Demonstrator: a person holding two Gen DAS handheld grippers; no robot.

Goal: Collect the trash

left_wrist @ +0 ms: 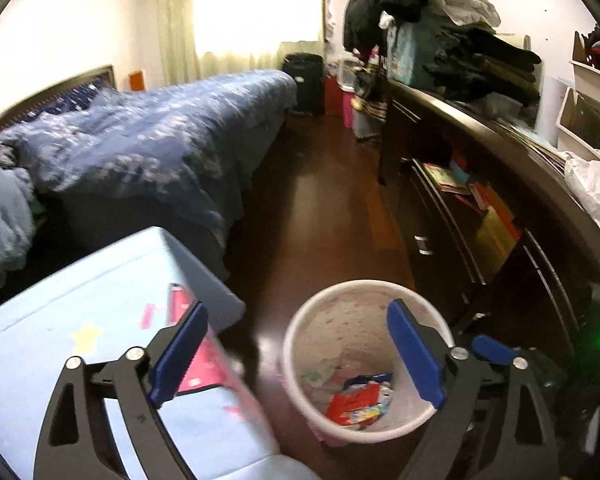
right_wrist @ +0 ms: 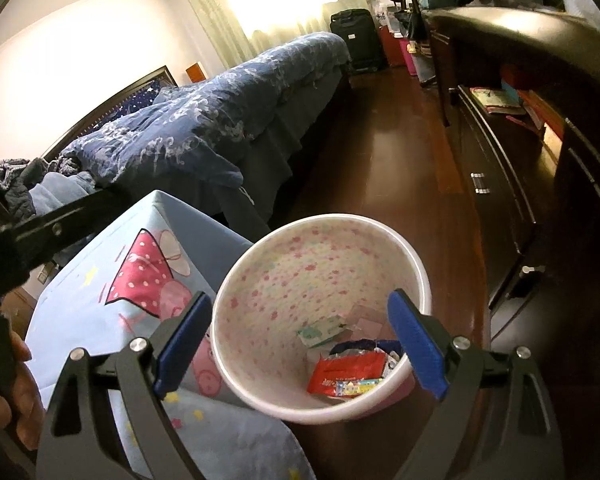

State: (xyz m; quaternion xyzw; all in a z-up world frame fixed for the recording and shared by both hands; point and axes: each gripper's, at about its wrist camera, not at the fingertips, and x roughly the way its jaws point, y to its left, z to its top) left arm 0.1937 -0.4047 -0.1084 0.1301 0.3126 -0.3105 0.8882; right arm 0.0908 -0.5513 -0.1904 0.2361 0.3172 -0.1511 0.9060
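Note:
A white trash bin with a pink flower print stands on the dark wood floor. Inside lie a red wrapper, a blue wrapper and other scraps. My left gripper hangs over the bin, open, with nothing between its blue pads. In the right wrist view the bin fills the middle, holding the red wrapper, a green-white packet and the blue wrapper. My right gripper is open above it and holds nothing. One of the other gripper's black fingers and a hand show at the left edge.
A light blue cartoon-print covered box stands just left of the bin. A bed with a blue quilt lies beyond it. A dark cabinet with books and a white plastic bag runs along the right. A floor strip leads to a black suitcase.

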